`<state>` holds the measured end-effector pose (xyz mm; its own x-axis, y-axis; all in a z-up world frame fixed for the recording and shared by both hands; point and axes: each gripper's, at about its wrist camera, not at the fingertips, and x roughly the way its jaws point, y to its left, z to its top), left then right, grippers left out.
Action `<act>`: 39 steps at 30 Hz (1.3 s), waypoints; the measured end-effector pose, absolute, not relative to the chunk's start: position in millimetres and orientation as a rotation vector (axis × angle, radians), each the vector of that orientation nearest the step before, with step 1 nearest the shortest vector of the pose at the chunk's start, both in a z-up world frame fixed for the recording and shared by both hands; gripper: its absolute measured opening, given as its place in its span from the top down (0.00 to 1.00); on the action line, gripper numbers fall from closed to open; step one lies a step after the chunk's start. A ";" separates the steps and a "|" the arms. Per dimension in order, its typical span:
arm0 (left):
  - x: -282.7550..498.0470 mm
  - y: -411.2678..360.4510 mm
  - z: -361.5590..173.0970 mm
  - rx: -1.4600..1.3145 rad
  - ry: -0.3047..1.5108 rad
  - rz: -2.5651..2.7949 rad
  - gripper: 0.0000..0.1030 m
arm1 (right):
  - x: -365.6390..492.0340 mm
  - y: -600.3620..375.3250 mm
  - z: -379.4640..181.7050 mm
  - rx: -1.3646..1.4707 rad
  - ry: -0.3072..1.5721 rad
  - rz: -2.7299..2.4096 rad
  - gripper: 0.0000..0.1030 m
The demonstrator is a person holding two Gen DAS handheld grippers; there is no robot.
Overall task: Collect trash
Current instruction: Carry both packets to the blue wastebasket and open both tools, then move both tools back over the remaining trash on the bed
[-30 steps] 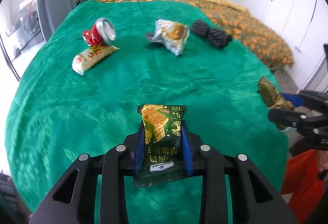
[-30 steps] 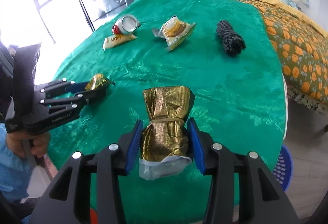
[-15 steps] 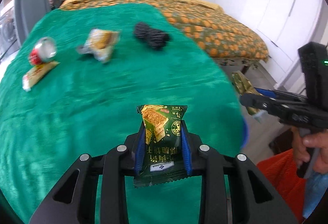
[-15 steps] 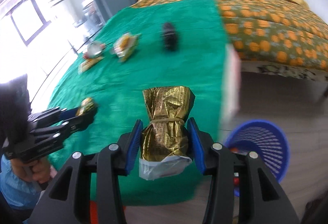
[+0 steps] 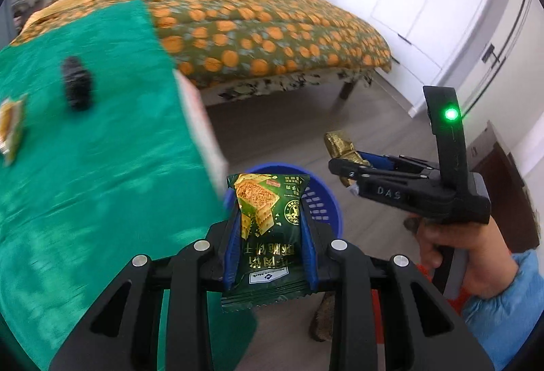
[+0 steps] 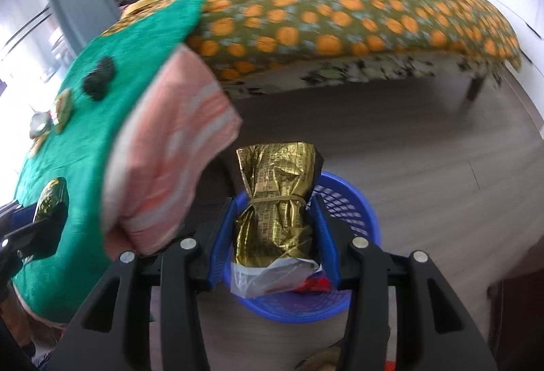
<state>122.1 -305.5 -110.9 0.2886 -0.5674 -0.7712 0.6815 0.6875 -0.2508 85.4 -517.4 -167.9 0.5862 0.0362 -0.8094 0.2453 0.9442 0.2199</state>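
Left gripper (image 5: 270,245) in my hand pinches a green biscuit packet (image 5: 267,235). Right gripper (image 6: 277,235) pinches a gold foil wrapper (image 6: 278,201) over the blue basket (image 6: 357,218).

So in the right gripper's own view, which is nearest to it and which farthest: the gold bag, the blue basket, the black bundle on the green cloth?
1. Gold bag: clamped in the right gripper.
2. Blue basket: on the floor just below and beyond.
3. Black bundle: far up left on the green cloth.
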 end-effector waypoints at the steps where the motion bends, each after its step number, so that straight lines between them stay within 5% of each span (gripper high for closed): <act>1: 122.8 -315.3 -114.6 0.144 0.975 -0.840 0.71 | 83.8 -525.4 -170.8 0.339 0.943 -0.132 0.57; 12: 140.8 -400.5 -165.5 0.223 1.023 -0.856 0.69 | 90.2 -576.5 -192.4 0.488 0.935 -0.152 0.55; 14: 145.2 -407.7 -172.5 0.236 1.016 -0.844 0.57 | 91.7 -585.2 -197.4 0.526 0.930 -0.151 0.49; 15: 149.4 -411.3 -177.1 0.233 1.019 -0.839 0.51 | 92.3 -587.8 -198.3 0.541 0.926 -0.151 0.35; 16: 154.1 -413.6 -179.9 0.222 1.018 -0.832 0.41 | 91.8 -592.3 -199.0 0.561 0.917 -0.157 0.32; 20: 163.5 -412.8 -174.4 0.181 1.008 -0.804 0.30 | 87.4 -602.5 -191.2 0.597 0.880 -0.183 0.32; 25: 152.4 -381.2 -137.5 0.148 0.935 -0.808 0.21 | 85.6 -591.0 -179.0 0.531 0.876 -0.233 0.15; 29: 138.7 -337.0 -116.3 0.152 0.872 -0.788 0.14 | 85.9 -566.2 -171.2 0.450 0.869 -0.238 0.14; 39: 128.4 -169.6 -132.0 0.185 0.873 -0.555 0.13 | 95.9 -443.2 -152.9 0.077 0.794 -0.099 0.14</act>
<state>128.4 -169.6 -132.0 0.5130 -0.3845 -0.7675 0.5316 0.8443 -0.0676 95.9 -443.2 -152.9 0.6967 -0.0591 -0.7149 0.1173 0.9926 0.0322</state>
